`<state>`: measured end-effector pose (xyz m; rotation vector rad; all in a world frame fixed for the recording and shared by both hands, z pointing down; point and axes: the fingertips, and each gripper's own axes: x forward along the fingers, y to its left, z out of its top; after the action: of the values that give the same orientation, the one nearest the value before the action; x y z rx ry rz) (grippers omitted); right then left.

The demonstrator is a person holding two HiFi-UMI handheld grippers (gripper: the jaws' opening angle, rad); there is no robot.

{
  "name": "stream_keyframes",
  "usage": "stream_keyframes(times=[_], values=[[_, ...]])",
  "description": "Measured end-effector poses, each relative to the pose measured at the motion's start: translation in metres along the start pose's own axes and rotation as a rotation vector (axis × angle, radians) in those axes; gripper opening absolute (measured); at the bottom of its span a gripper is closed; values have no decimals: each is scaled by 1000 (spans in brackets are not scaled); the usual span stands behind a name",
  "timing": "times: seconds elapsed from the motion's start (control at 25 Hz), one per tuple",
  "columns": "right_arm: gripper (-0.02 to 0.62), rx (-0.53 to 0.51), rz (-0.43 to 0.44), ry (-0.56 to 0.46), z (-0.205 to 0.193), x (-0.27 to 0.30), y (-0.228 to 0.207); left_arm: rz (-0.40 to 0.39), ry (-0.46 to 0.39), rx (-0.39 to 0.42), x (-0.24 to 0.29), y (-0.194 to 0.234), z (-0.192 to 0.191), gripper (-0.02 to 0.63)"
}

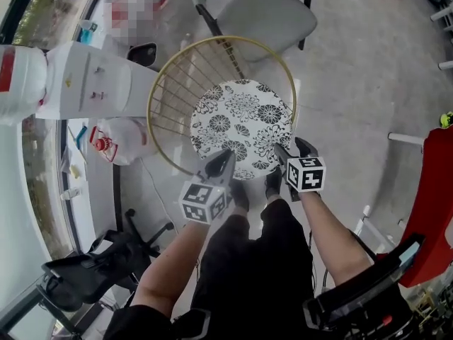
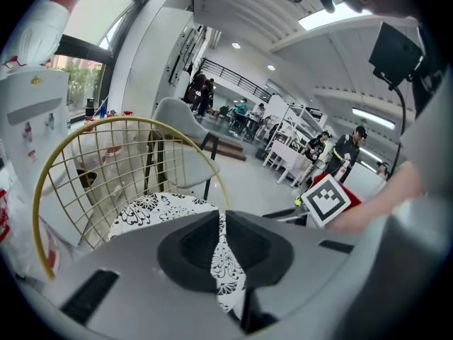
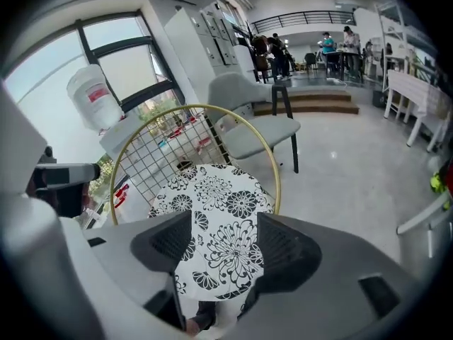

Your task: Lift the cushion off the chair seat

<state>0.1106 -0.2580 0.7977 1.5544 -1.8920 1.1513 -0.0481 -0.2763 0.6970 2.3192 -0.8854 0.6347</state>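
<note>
A round cushion with a black-and-white flower print lies on the seat of a chair with a gold wire back. Both grippers hover over the cushion's near edge. My left gripper points at the near left rim. Its jaws stand only a narrow slit apart, and the cushion shows beyond the slit, not between them. My right gripper is over the near right rim, open wide, with the cushion showing below between the jaws, untouched.
A grey chair stands behind the wire chair. A white water dispenser and a bottle are at the left. A black office-chair base sits near left, and something red at the right. The person's shoes are by the seat.
</note>
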Motion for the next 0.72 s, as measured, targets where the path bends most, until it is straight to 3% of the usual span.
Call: stream_keyframes(times=[0.12, 0.24, 0.56, 0.72], values=[[293, 34, -18, 38, -17, 12, -12, -13, 32, 6, 9, 0, -11, 9], [299, 90, -25, 64, -28, 25, -24, -59, 60, -42, 19, -3, -20, 9], [307, 141, -47, 115, -54, 57, -49, -60, 87, -47, 46, 8, -45, 13], [316, 150, -50, 129, -67, 75, -60, -69, 110, -49, 60, 12, -61, 94]])
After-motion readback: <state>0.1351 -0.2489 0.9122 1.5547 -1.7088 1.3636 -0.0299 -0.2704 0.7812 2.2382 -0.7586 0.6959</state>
